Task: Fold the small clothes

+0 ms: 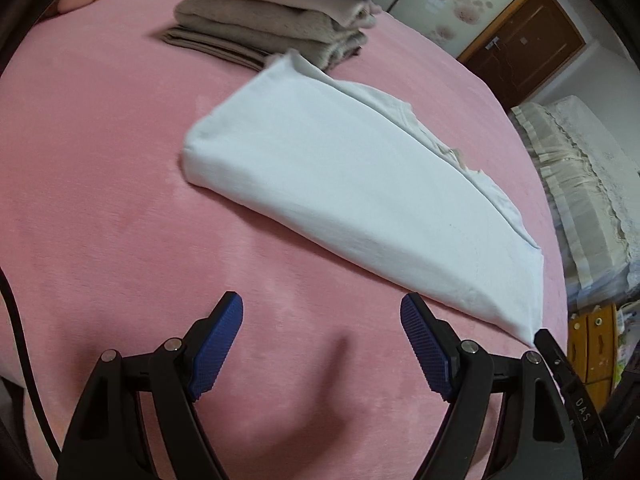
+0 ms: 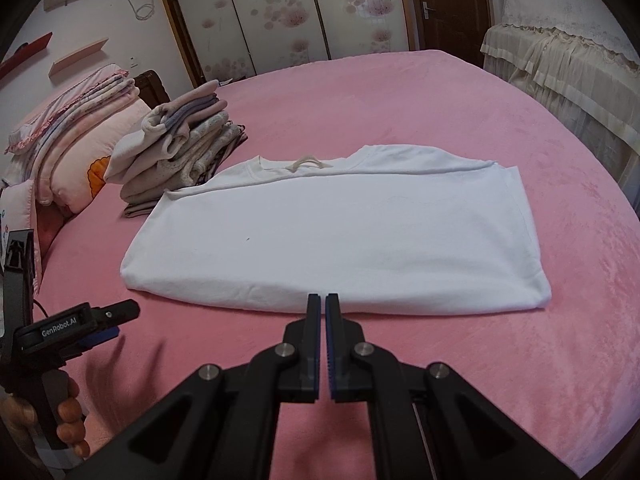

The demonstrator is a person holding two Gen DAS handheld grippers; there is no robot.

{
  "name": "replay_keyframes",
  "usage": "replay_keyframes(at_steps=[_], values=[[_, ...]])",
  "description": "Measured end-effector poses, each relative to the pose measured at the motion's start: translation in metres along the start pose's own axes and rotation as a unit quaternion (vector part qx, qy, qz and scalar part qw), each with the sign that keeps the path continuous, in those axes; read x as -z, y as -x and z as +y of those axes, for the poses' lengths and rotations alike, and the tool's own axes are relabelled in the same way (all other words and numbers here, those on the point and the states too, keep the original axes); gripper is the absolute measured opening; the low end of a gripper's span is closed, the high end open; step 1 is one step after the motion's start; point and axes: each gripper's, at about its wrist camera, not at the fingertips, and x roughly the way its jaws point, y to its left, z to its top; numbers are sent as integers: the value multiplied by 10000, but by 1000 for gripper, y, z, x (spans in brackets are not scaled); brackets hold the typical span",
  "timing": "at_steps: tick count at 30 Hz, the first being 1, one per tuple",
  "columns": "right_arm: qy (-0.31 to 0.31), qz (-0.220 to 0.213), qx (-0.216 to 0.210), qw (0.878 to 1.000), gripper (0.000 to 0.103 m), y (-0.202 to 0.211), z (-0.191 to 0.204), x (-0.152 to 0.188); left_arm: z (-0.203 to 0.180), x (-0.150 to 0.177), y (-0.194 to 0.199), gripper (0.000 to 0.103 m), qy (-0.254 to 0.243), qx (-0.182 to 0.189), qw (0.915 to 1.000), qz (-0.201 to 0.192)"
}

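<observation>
A white shirt (image 2: 332,232), folded into a broad rectangle, lies flat on the pink bed (image 2: 440,120), its collar on the far side. My right gripper (image 2: 323,300) is shut with nothing seen between its pads, its tips at the middle of the shirt's near folded edge. In the left wrist view the shirt (image 1: 340,192) stretches away to the upper left. My left gripper (image 1: 322,304) hovers open over bare blanket just short of the shirt's near edge, holding nothing. From the right wrist view it appears as the left gripper (image 2: 124,320) at lower left, gripped by a hand (image 2: 68,412).
A stack of folded clothes (image 2: 180,152) sits just beyond the shirt's left end, also seen as the stack (image 1: 280,12). Pillows and quilts (image 2: 80,140) lie further left. Cloth-covered furniture (image 2: 560,60) stands off the bed's right side, with wardrobe doors (image 2: 280,12) behind.
</observation>
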Motion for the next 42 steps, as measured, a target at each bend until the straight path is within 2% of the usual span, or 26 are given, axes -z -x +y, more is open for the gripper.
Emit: replay_keyframes(at_steps=[6,11,20,26,34,35,36,37,39,42], values=[[75,37,47,10000,2,-9,9,-1,-2,-3,-22,80,96,283,9995,91],[177,-17,127,9998,2,-14,15,-6,9,-12,-39,81,423,672,9968,66],[186,-23,145,9997,2,-25,18,-11,33,-30,-61,83,1111,1483,9822,-305],[250,-3,203,9995,2,-35,20,-12,36,-44,-73,83,1228,1648,9768,-606],[231,-42,285,9993,2,-46,20,-18,37,-59,-87,81,1434,1753,9707,-807],[224,-53,287,9993,2,-46,19,-19,38,-60,-89,76,1470,1712,9708,-819],[216,-68,291,9993,2,-47,18,-20,38,-63,-90,62,1494,1655,9714,-820],[208,-89,300,9993,2,-48,18,-22,40,-64,-91,54,1514,1579,9721,-843],[204,-121,304,9993,2,-50,17,-26,43,-68,-95,24,1511,1403,9755,-768],[179,-173,266,9993,2,-55,15,-35,42,-67,-91,14,1413,1357,9774,-794]])
